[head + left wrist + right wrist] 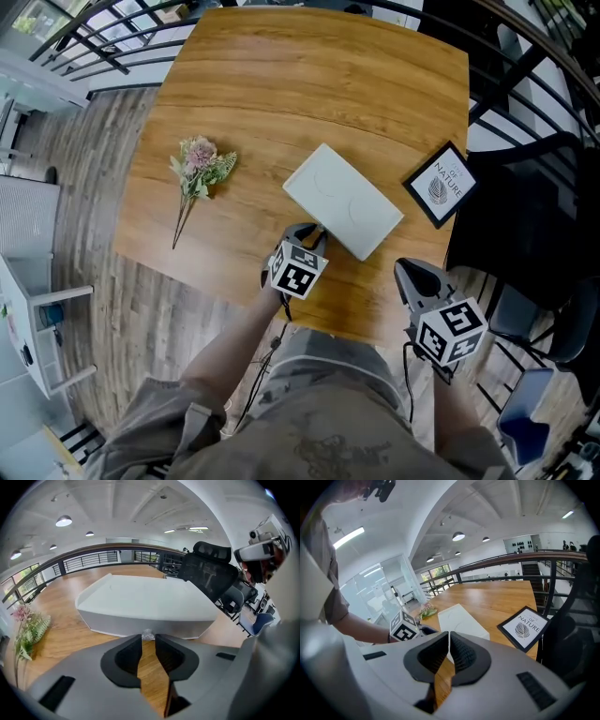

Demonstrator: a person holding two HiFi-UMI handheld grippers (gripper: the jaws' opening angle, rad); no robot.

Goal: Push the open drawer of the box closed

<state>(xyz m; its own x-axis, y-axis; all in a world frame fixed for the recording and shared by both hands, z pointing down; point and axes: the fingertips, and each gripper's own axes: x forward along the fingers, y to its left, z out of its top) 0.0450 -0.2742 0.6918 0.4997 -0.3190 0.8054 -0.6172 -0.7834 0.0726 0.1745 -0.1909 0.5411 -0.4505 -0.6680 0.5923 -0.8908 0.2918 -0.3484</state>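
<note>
A flat white box [342,202] lies aslant in the middle of the wooden table [281,84]. In the left gripper view its grey front face [140,623] looks flush, with no drawer sticking out. A small clear knob [148,633] sits on that face. My left gripper [309,231] is at the box's near end. Its jaws [148,638] stand slightly apart, and the knob sits right at their tips without being clamped. My right gripper [411,272] hovers near the table's front edge to the right of the box, with its jaws [449,633] closed and empty.
A small bunch of pink flowers [197,171] lies to the left on the table. A black-framed card [441,185] sits at the right edge, past the box. A black office chair [534,216] and railings stand beyond the table's right side.
</note>
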